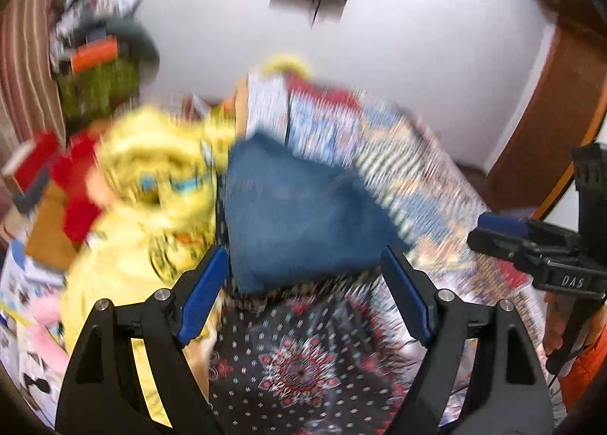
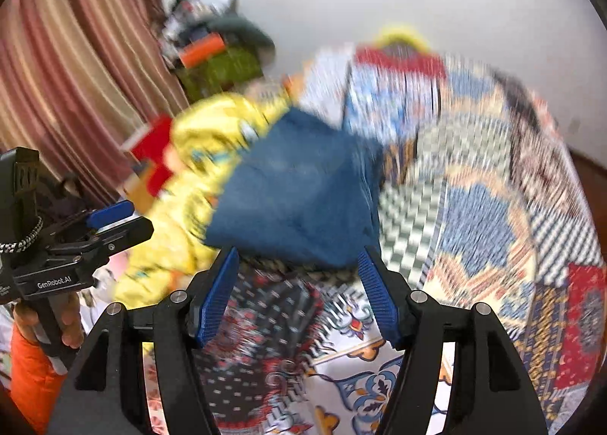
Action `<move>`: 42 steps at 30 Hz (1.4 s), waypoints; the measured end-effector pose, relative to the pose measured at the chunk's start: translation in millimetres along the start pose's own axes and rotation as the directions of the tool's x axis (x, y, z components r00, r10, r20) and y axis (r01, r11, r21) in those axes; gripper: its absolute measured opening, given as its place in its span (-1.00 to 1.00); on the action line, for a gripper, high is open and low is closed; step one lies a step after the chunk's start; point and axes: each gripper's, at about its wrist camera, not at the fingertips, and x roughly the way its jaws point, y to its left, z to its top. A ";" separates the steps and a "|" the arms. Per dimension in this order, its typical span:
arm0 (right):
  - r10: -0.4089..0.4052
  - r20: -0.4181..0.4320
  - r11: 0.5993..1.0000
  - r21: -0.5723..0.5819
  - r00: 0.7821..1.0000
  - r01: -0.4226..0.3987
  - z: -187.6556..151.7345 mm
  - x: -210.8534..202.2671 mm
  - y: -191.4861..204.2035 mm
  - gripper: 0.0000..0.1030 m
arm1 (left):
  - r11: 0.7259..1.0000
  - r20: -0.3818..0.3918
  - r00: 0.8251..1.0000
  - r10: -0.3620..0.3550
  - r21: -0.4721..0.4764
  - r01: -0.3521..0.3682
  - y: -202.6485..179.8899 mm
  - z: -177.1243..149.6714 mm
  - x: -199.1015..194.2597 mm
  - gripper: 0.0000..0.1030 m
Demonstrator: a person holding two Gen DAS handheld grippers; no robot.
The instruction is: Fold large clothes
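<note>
A folded blue denim garment (image 1: 299, 215) lies on the patterned bedspread, just beyond my left gripper (image 1: 305, 275), which is open and empty, its blue pads either side of the garment's near edge. It also shows in the right wrist view (image 2: 299, 196), just beyond my right gripper (image 2: 297, 283), open and empty. A black garment with red and white print (image 1: 303, 359) lies under both grippers, also in the right wrist view (image 2: 258, 321). Each gripper appears side-on in the other's view: the right (image 1: 504, 234), the left (image 2: 114, 222). Both views are motion-blurred.
A heap of yellow clothes (image 1: 151, 184) lies left of the denim, with red cloth (image 1: 79, 184) beside it. The colourful patchwork bedspread (image 2: 474, 207) stretches right. A cluttered green stand (image 1: 98, 82) and striped curtain (image 2: 76, 74) are at back left. A wooden door frame (image 1: 550, 112) stands right.
</note>
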 end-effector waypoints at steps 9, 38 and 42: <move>-0.005 0.435 0.994 -0.094 0.900 0.052 -14.4 -159.3 66.9 0.39 | 0.994 0.363 0.931 -0.037 0.110 -0.003 -60.3 -2.8 -151.6 0.60; -0.135 0.624 0.980 -0.031 0.769 0.197 -63.6 -208.4 99.1 1.00 | 0.983 0.569 0.819 0.072 0.098 -0.154 -117.2 -60.4 -220.4 0.99; -0.137 0.616 0.980 -0.032 0.776 0.197 -65.5 -206.9 97.6 1.00 | 0.984 0.560 0.825 0.073 0.094 -0.152 -115.6 -61.3 -217.0 0.99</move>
